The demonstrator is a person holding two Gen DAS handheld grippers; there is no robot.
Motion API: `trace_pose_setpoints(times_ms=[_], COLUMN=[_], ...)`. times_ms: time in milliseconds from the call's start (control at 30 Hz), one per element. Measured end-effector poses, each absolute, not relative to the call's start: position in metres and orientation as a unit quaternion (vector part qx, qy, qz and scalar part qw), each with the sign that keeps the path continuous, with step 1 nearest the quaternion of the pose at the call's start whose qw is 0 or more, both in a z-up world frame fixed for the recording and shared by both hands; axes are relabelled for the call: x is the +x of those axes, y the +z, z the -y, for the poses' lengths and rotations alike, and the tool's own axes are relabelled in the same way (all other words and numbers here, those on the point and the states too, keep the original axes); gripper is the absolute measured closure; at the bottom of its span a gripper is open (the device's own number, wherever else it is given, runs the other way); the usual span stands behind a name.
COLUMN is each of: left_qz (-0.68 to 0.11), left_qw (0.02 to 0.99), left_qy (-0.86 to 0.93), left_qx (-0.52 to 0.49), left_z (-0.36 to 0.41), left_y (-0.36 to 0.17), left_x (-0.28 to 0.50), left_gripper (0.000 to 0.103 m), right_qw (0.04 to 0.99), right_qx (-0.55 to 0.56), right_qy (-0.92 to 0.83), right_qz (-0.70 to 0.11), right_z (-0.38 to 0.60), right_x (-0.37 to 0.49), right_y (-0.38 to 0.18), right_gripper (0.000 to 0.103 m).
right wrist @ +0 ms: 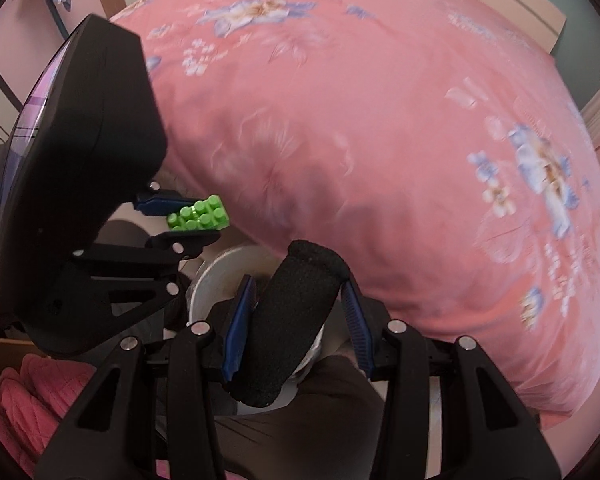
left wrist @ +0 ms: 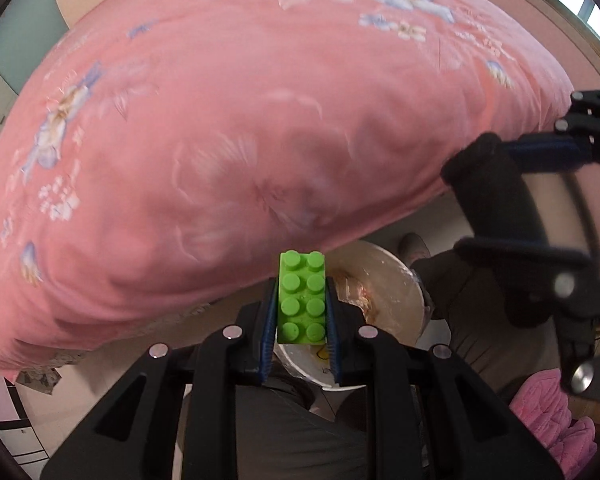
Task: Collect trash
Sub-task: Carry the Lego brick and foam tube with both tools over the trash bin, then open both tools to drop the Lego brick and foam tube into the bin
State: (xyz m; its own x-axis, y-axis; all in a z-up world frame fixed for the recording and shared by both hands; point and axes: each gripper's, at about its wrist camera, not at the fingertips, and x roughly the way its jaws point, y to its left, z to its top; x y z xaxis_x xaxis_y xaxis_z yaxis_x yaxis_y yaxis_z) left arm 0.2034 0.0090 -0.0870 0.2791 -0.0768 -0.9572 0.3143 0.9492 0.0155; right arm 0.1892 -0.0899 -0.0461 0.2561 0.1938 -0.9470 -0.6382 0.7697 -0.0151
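My left gripper (left wrist: 301, 292) is shut on a green toy brick (left wrist: 301, 300), studs up, held above a white bucket (left wrist: 396, 296) on the floor beside the bed. My right gripper (right wrist: 296, 284) is shut on a black foam cylinder (right wrist: 288, 328) and holds it over the same white bucket (right wrist: 216, 280). In the right wrist view the left gripper (right wrist: 188, 220) with the green brick (right wrist: 198, 216) is at the left. In the left wrist view the right gripper (left wrist: 496, 200) with the black cylinder (left wrist: 488, 184) is at the right.
A bed with a pink floral quilt (left wrist: 240, 120) fills the upper part of both views. The person's dark trousers (left wrist: 284, 432) are below the grippers. A pink padded garment (left wrist: 552, 416) lies at the lower right.
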Motion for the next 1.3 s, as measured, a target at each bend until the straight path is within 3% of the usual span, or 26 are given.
trace_pose_setpoints(times_ms=[867, 1300], left_qz=[-0.683, -0.708], left_qw=[0.718, 0.697], left_qy=[-0.133, -0.113], left_qx=[0.027, -0.006], left_z=[-0.013, -0.017], left_y=[-0.234, -0.299], left_x=[0.195, 0.195], left_gripper=[0.079, 0.079], right_qw=[0.684, 0.664], right_qx=[-0.138, -0.121], right_qy=[0.261, 0.244], right_qz=[-0.667, -0.696], right_z=[0.101, 0.091], right_x=[0.195, 0.193], right_y=[-0.233, -0.301], right_gripper=[0.058, 0.058])
